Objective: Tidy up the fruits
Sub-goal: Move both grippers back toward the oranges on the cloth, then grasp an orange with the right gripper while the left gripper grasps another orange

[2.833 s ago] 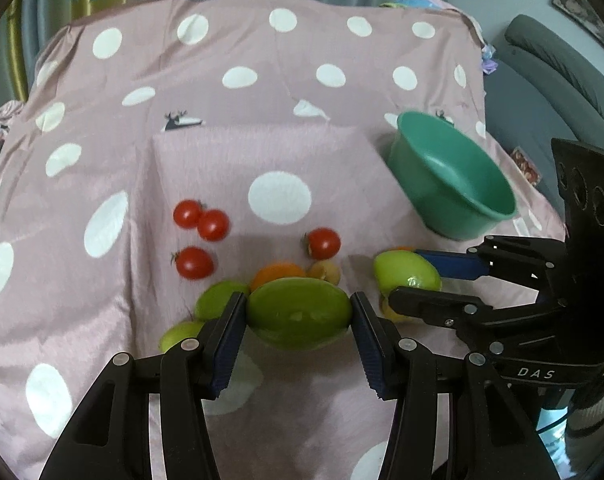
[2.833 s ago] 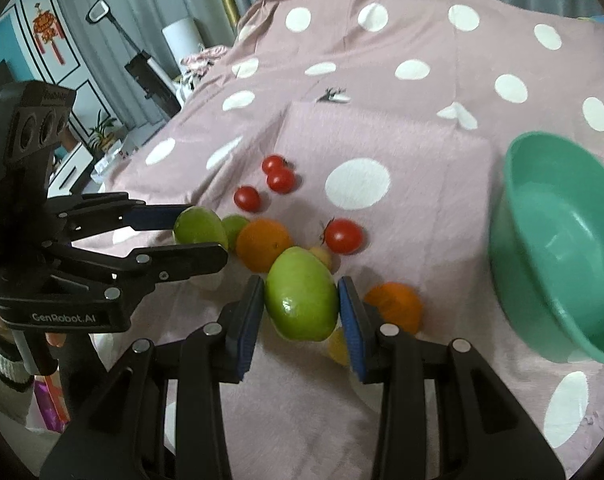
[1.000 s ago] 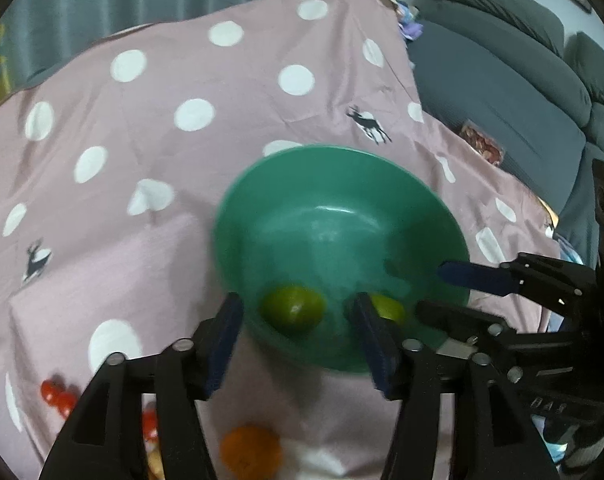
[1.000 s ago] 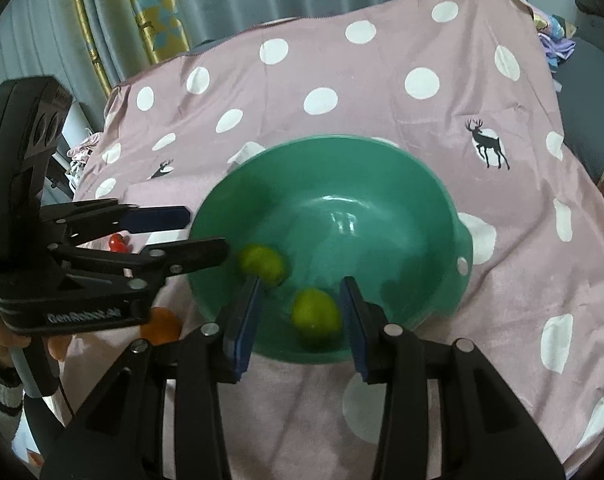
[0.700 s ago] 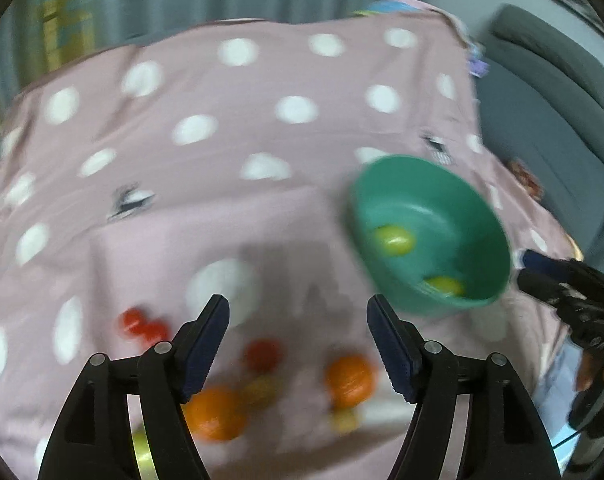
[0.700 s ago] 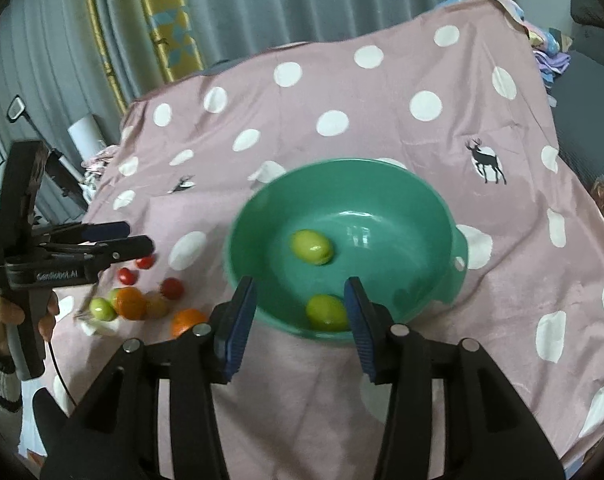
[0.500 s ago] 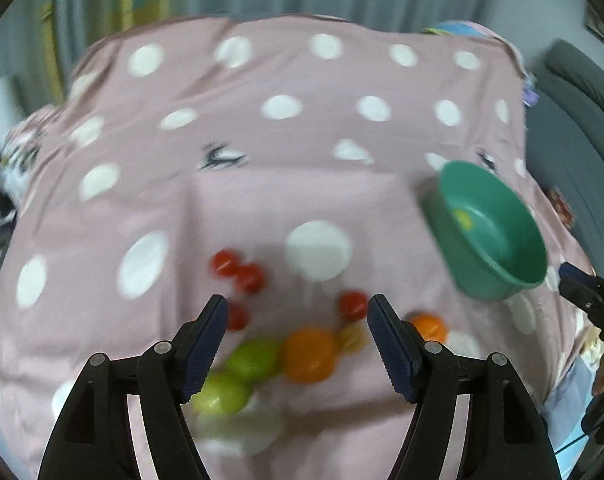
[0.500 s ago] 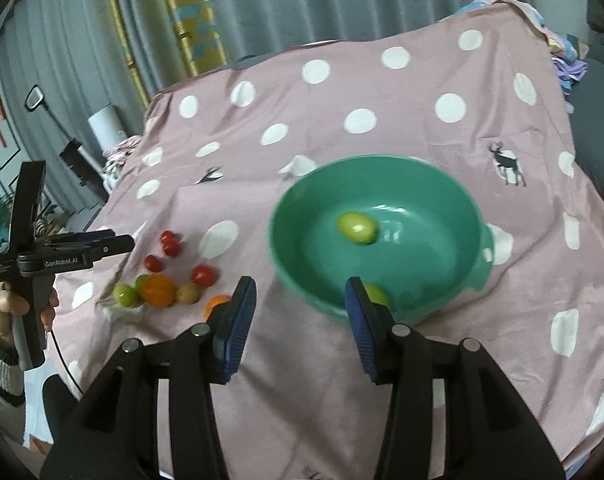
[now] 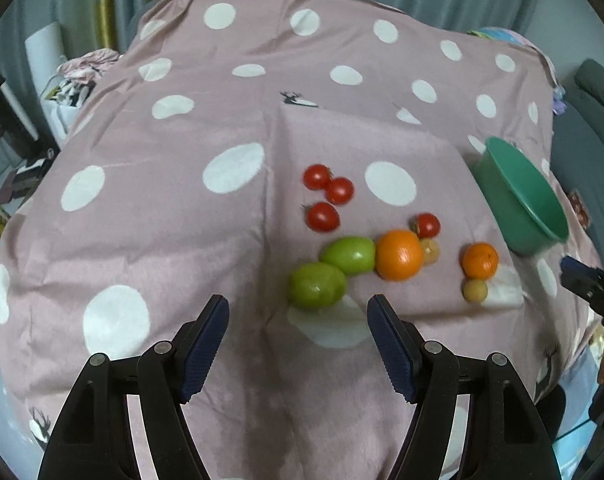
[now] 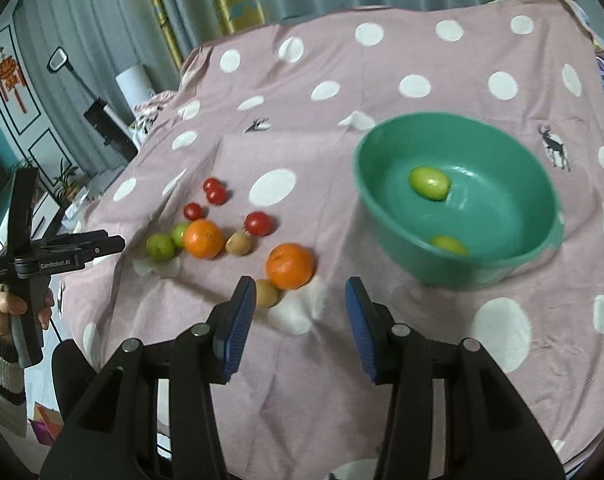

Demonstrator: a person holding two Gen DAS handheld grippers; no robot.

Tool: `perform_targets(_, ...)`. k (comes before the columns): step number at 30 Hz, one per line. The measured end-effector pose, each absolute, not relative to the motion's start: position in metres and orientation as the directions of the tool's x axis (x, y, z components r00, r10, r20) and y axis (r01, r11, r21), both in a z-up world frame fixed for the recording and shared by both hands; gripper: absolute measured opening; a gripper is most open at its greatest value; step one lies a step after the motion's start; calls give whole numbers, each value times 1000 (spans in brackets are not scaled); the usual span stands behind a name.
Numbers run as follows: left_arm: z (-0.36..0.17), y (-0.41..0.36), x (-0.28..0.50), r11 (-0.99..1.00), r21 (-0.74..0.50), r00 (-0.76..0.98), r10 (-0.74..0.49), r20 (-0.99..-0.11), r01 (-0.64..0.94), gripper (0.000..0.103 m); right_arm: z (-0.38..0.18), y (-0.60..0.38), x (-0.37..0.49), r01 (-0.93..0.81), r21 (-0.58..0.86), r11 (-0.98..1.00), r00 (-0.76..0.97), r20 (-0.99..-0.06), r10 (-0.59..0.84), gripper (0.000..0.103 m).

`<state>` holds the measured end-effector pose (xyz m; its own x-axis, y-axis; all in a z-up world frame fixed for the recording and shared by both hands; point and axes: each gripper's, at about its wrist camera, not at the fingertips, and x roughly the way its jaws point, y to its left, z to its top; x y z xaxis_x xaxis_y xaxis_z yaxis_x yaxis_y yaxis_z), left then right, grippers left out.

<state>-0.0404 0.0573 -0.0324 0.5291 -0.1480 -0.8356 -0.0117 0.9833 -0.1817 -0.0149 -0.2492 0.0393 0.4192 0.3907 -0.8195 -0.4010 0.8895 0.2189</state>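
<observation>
1. Both green fruits, earlier clamped, now lie in the green bowl (image 10: 457, 196); both claws have pulled back.
2. Left wrist view: left claw (image 9: 298, 336) wide, empty, above two green fruits (image 9: 333, 272) on the polka-dot cloth (image 9: 142, 208).
3. Right wrist view: right claw (image 10: 300, 320) wide, empty, near an orange (image 10: 290, 265).

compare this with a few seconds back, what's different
Both grippers, left and right, have let go of their green fruits, now lying in the green bowl, and pulled back open. The oranges, tomatoes and two other green fruits stay on the cloth.
</observation>
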Motion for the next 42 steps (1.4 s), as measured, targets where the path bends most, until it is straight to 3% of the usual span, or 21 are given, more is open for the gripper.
perform_targets(23,-46,22,-19,965,-214,503,-263,-823,155,72,-27,-181,29,-489,86,868,305,-915,263,48)
perform_targets(26,-47,20,-13,959,-228,498,-281,-820,166,72,-30,-179,34,-490,80,868,302,-918,256,44)
perform_targets(42,-53,-10,13,931,-232,474,-345,-810,282,71,-2,-198,20,-469,251,847,335,-836,434,43)
